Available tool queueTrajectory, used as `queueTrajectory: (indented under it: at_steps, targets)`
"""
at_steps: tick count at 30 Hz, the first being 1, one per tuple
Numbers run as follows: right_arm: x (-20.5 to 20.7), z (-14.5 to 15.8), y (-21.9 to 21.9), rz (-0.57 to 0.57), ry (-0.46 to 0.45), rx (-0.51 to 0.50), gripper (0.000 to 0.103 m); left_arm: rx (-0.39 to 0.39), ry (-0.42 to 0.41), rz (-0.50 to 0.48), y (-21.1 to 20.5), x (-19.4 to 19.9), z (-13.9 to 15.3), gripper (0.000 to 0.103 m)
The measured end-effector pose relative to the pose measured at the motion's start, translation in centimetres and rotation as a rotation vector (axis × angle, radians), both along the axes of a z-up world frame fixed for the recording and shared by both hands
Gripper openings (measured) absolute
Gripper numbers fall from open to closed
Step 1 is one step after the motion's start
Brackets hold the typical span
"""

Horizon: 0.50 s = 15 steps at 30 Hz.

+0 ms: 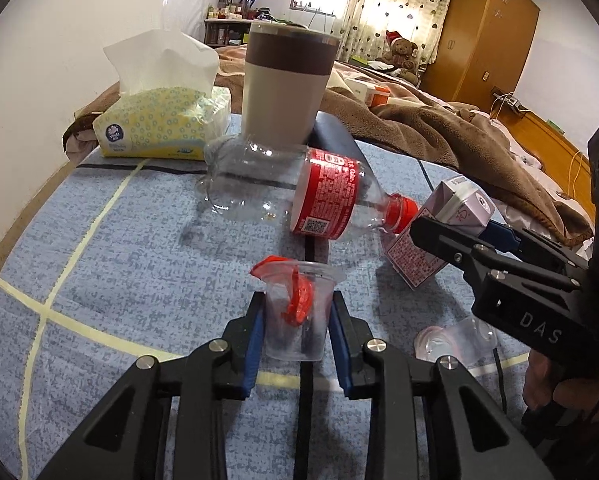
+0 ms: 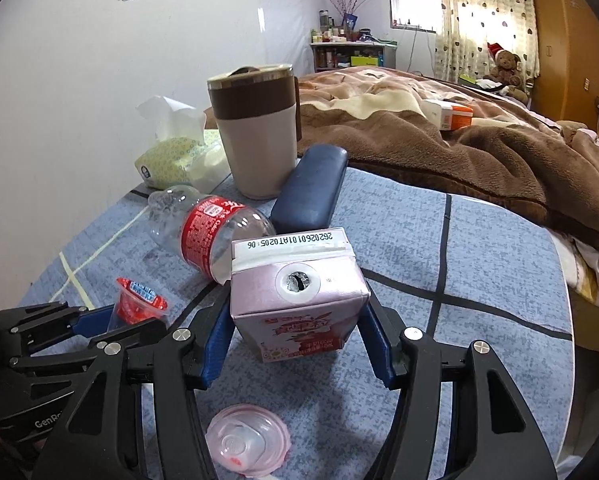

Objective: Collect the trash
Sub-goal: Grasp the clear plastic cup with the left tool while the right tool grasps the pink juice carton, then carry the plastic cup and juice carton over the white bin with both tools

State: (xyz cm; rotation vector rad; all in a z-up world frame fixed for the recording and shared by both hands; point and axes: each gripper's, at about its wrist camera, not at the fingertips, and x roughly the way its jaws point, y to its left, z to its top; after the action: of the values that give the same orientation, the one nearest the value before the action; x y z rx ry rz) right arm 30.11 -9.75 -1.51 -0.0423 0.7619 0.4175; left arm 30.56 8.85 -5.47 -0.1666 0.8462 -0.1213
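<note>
Blue woven tablecloth (image 1: 119, 248) carries a clear plastic bottle (image 1: 283, 192) lying flat. Left gripper (image 1: 297, 320) clamps a small transparent cup (image 1: 295, 316). Right gripper (image 2: 295, 340) straddles a boxy pink carton (image 2: 295, 300); contact unclear. Only the right view shows its punctured straw hole.

Surface: blue patterned cloth (image 1: 111, 272) with pale and dark grid lines. On it: tissue pack (image 1: 159, 128), lidded tumbler (image 1: 285, 84), dark blue case (image 2: 309, 190), empty bottle (image 1: 291, 194) on its side, pink carton (image 2: 299, 300), clear cup (image 1: 295, 316), pink-rimmed lid (image 2: 247, 442); brown blanket (image 2: 459, 140) behind
</note>
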Motion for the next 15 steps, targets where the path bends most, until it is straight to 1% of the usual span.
queueTrajectory:
  at_steps: [6, 15]
  targets:
    - [-1.0, 1.1, -0.6, -0.012, -0.026, 0.015, 0.059, 0.021, -0.035, 0.001, -0.4, -1.3, 1.4, 0.032]
    - [-3.2, 3.3, -2.0, -0.04, -0.068, 0.037, 0.059, 0.028, -0.094, -0.002, -1.0, -4.1, 4.2, 0.032]
